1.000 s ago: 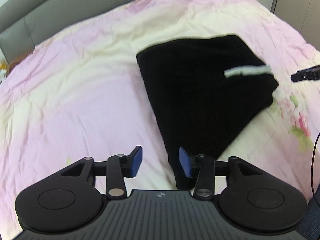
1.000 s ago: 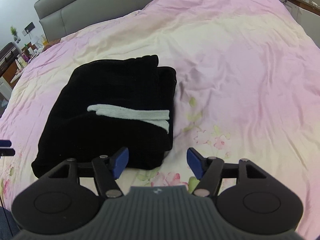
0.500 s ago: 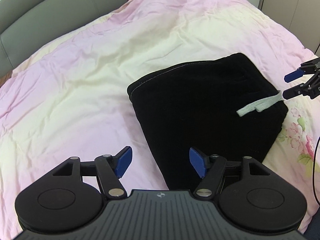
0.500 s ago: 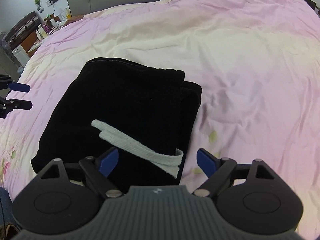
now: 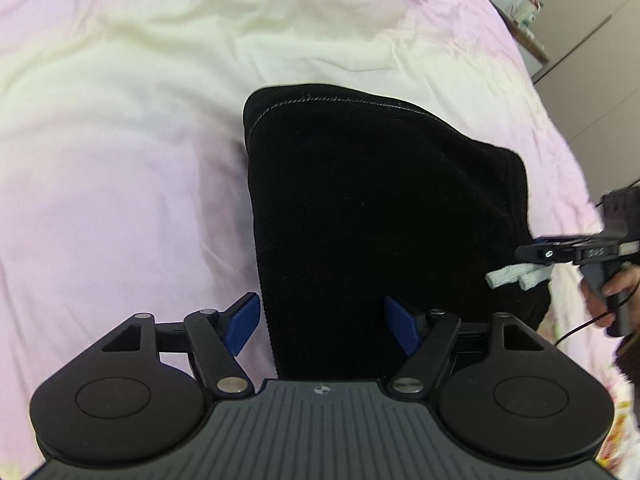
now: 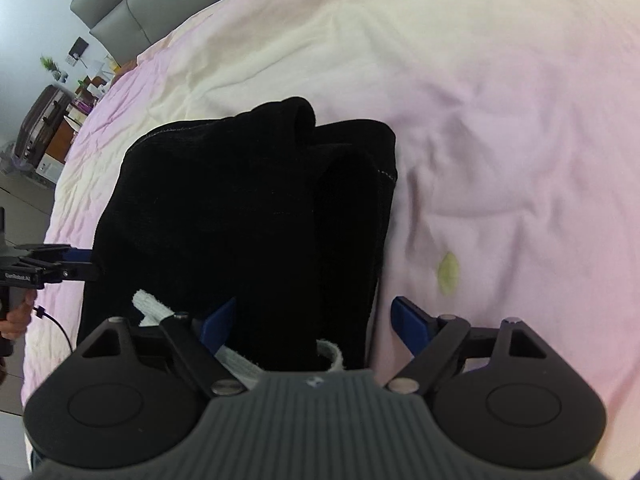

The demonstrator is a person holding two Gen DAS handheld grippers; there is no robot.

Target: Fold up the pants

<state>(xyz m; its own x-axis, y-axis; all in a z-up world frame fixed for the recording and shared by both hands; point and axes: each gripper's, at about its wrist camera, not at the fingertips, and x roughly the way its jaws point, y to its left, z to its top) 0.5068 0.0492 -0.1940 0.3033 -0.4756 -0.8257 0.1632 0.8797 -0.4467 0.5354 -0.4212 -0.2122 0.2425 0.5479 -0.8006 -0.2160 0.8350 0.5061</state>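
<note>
Black pants (image 5: 368, 216) lie folded in a thick pad on the pink and cream bed cover; they also show in the right wrist view (image 6: 248, 208). A white drawstring (image 5: 516, 276) lies across their near right end, seen also in the right wrist view (image 6: 150, 306). My left gripper (image 5: 322, 320) is open, its blue pads either side of the pants' near left edge. My right gripper (image 6: 312, 322) is open around the near right edge, low over the drawstring. Each gripper shows from the side in the other view: the right one (image 5: 560, 252), the left one (image 6: 60, 266).
The bed cover (image 5: 120, 140) spreads all around the pants. A grey headboard (image 6: 120, 12) stands at the far left, with a suitcase and cluttered furniture (image 6: 48, 120) beside the bed. Wardrobe doors (image 5: 592, 40) stand at the far right.
Both grippers have moved in and down onto the pants, one at each near edge. The pants now fill the space between the open fingers. Both stayed open.
</note>
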